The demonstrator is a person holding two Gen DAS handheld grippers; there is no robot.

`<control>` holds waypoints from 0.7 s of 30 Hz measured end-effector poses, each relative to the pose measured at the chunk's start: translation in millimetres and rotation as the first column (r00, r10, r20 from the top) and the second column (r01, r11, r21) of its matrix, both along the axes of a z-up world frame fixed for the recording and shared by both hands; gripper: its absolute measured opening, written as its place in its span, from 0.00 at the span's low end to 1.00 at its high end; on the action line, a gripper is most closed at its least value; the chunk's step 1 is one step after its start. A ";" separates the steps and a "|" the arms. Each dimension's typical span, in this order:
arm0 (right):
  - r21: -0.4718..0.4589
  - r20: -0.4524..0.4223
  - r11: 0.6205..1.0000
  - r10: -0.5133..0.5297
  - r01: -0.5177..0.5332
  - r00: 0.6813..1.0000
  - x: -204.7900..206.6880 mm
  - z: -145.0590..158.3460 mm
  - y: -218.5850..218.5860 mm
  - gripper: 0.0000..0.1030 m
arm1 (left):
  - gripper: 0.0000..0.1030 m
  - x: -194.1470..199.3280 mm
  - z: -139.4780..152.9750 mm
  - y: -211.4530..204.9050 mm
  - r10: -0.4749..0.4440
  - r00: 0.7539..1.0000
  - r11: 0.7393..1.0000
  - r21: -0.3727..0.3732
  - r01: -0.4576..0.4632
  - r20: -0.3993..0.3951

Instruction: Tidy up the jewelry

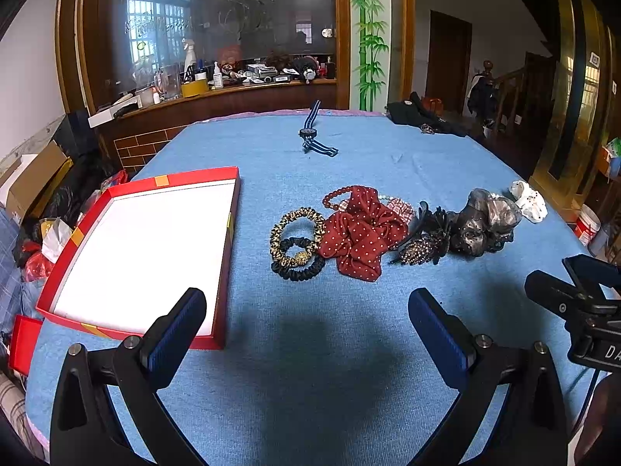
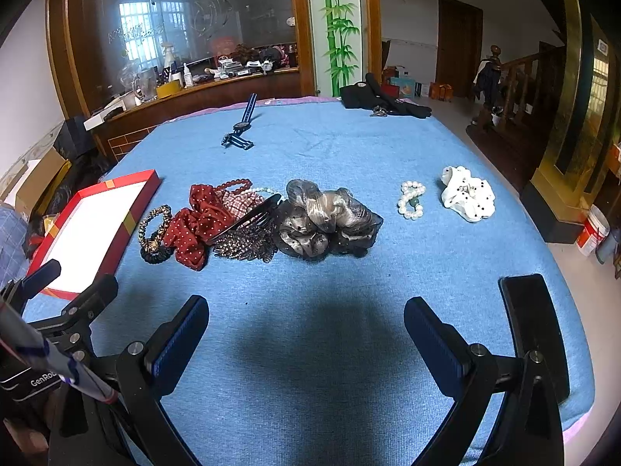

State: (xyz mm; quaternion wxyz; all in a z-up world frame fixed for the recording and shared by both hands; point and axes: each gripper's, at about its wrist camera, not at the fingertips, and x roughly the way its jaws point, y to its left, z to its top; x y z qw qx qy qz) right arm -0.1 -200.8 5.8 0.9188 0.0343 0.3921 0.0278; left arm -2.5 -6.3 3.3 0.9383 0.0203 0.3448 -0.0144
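Observation:
A red box with a white inside (image 1: 147, 248) lies at the left of the blue table; in the right wrist view the red box (image 2: 93, 229) is at far left. A heap of accessories sits mid-table: a red dotted scrunchie (image 1: 361, 233), a leopard-print hair tie (image 1: 297, 233), a black hair tie (image 1: 299, 266), a red bead bracelet (image 1: 337, 196), a black hair clip (image 1: 423, 240) and a grey scrunchie (image 1: 485, 223). A pearl bracelet (image 2: 411, 199) and a white dotted scrunchie (image 2: 467, 192) lie to the right. My left gripper (image 1: 306, 310) and right gripper (image 2: 306, 318) both stand open and empty, short of the heap.
A striped watch (image 1: 310, 130) lies at the far side of the table, and black cloth (image 2: 380, 99) with keys sits at the far right corner. A black phone (image 2: 531, 330) lies near my right gripper. Cluttered shelves and boxes stand beyond the table's left edge.

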 end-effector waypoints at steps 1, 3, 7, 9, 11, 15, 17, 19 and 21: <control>0.002 0.001 1.000 0.001 -0.001 1.000 -1.9 0.9 -0.2 0.99 | 1.00 0.3 -0.5 0.3 0.000 1.000 1.000 -0.001 0.000 0.000; 0.001 0.003 1.000 0.001 -0.001 1.000 -1.4 1.9 -0.5 0.99 | 1.00 0.5 -0.5 0.0 0.000 1.000 1.000 -0.001 0.000 -0.002; 0.005 0.005 1.000 0.005 -0.005 1.000 1.4 3.7 -2.0 0.99 | 1.00 2.3 -2.3 1.8 0.001 1.000 1.000 -0.004 -0.001 -0.008; 0.006 0.006 1.000 0.006 -0.006 1.000 1.4 3.6 -2.1 0.99 | 1.00 2.9 -2.6 1.6 -0.002 1.000 1.000 -0.006 0.002 -0.011; 0.007 0.004 1.000 0.008 -0.008 1.000 3.7 2.9 -2.5 0.99 | 1.00 4.0 -3.5 1.2 -0.001 1.000 1.000 -0.003 0.001 -0.014; 0.011 -0.002 1.000 0.005 -0.005 1.000 5.9 1.5 -4.5 0.99 | 1.00 7.2 -5.3 1.5 -0.002 1.000 1.000 -0.003 0.002 -0.023; 0.014 -0.003 1.000 0.005 -0.005 1.000 7.6 1.3 -5.5 0.99 | 1.00 8.6 -5.9 1.8 -0.005 1.000 1.000 -0.005 0.005 -0.027; 0.015 -0.006 1.000 0.006 -0.006 1.000 9.0 0.7 -5.4 0.99 | 1.00 10.5 -6.6 1.4 -0.006 1.000 1.000 -0.004 0.005 -0.029; 0.018 -0.009 1.000 0.007 -0.007 1.000 10.0 -0.4 -5.3 0.99 | 1.00 11.2 -7.2 1.0 -0.010 0.999 1.000 -0.007 0.010 -0.034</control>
